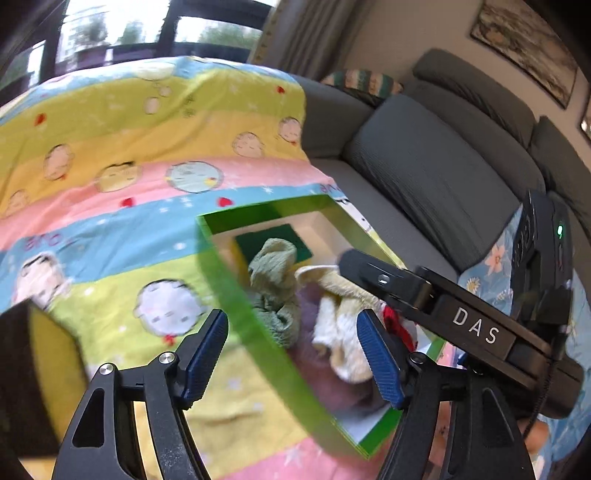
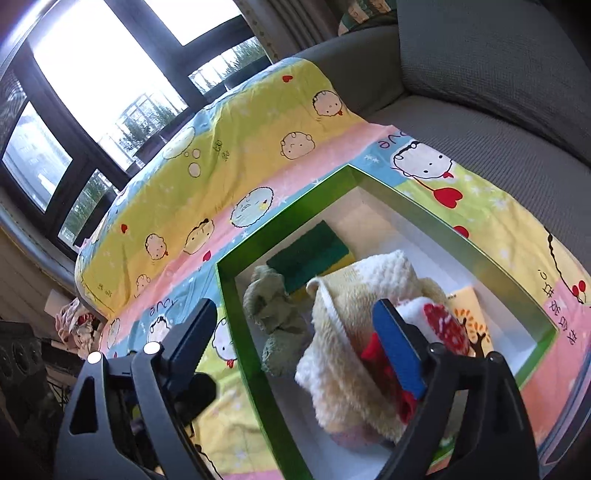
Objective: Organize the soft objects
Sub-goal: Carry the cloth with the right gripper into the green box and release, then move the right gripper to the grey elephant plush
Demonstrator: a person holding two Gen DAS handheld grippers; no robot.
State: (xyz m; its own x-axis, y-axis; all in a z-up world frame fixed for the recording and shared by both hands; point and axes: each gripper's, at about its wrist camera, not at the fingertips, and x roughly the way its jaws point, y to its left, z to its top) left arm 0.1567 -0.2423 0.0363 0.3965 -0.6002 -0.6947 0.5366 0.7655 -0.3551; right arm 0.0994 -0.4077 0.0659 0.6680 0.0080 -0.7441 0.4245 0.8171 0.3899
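Green box (image 2: pixel 258 369) (long axis receding) holds cream towel (image 2: pixel 354 332).

Grey upholstered sofa (image 1: pixel 436 173) occupies the 2 o'clock sector of the left wrist view, back cushions upright. Framed picture (image 1: pixel 524 48) on the pale wall at 1 o'clock. Dark-framed window (image 2: pixel 92 92) at 10 o'clock in the right wrist view admits bright daylight; trees outside. Curtain (image 1: pixel 295 29) hangs at 12 o'clock. Cartoon-print sheet (image 2: pixel 229 155) covers the seat.
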